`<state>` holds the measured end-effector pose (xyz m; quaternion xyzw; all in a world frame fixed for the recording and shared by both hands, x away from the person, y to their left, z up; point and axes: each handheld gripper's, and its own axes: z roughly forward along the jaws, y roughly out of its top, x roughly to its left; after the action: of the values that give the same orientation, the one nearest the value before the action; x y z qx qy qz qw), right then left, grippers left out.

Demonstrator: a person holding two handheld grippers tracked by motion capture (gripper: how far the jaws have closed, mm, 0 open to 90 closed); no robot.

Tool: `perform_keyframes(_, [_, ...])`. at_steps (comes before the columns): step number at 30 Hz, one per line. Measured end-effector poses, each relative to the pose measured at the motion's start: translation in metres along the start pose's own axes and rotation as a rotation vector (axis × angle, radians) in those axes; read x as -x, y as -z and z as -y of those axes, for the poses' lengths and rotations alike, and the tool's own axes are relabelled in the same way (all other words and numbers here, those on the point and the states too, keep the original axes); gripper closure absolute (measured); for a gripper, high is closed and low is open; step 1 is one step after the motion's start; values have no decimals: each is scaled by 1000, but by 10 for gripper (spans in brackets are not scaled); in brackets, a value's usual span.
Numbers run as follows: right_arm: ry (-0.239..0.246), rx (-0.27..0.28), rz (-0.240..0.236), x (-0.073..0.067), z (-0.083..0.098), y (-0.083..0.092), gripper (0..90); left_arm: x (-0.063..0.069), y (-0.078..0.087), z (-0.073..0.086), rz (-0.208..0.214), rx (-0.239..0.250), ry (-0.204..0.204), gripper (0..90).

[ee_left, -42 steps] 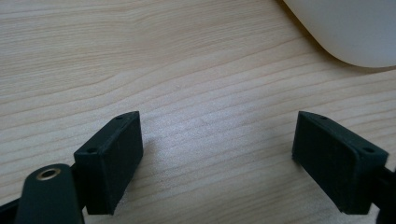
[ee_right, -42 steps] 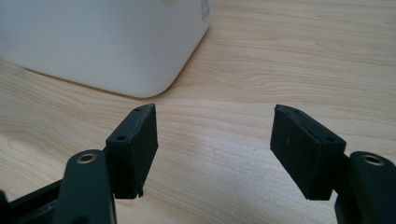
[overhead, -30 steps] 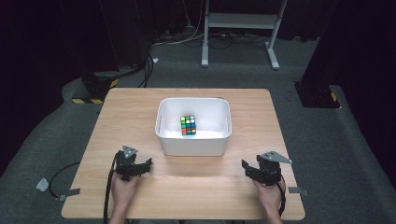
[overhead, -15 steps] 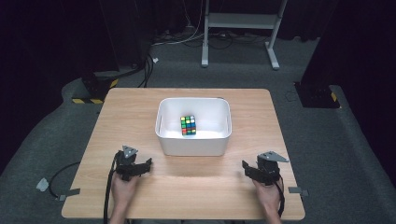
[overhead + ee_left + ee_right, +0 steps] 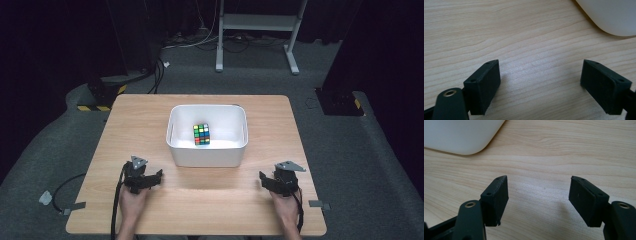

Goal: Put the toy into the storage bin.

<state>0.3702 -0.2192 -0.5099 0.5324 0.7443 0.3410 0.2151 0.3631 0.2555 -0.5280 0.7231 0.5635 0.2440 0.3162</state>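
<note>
A multicoloured puzzle cube (image 5: 201,134) lies inside a white bin (image 5: 207,152) at the middle of the wooden table (image 5: 150,120). My left gripper (image 5: 150,176) rests near the front left, a little off the bin's front left corner. Its jaws stand open over bare wood (image 5: 540,75), and the bin's rounded corner (image 5: 609,15) shows at upper right in the left gripper view. My right gripper (image 5: 267,179) sits near the front right, short of the bin's front right corner. Its jaws are also open with nothing between them (image 5: 539,192), and the bin's corner (image 5: 459,135) shows at upper left there.
Cables (image 5: 117,205) trail from both grippers over the table's front edge. Beyond the table, on the grey floor, stand a white frame (image 5: 255,30) and dark stands with yellow-black tape (image 5: 92,107).
</note>
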Motion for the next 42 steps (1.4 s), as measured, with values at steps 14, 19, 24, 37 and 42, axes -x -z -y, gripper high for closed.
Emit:
perform_keyframes(14, [7,-22,27,1,0,-6,318,0,0,0,0,0,0,163])
perform_keyframes(19, [14,-26,35,0,0,-8,319,0,0,0,0,0,0,164])
perform_keyframes(24, [18,-31,41,1,1,-10,318,0,0,0,0,0,1,164])
perform_keyframes(37, [16,-37,44,0,1,-14,319,0,0,0,0,0,0,164])
perform_keyframes(42, [26,-35,55,-1,2,-15,316,0,0,0,0,0,0,164])
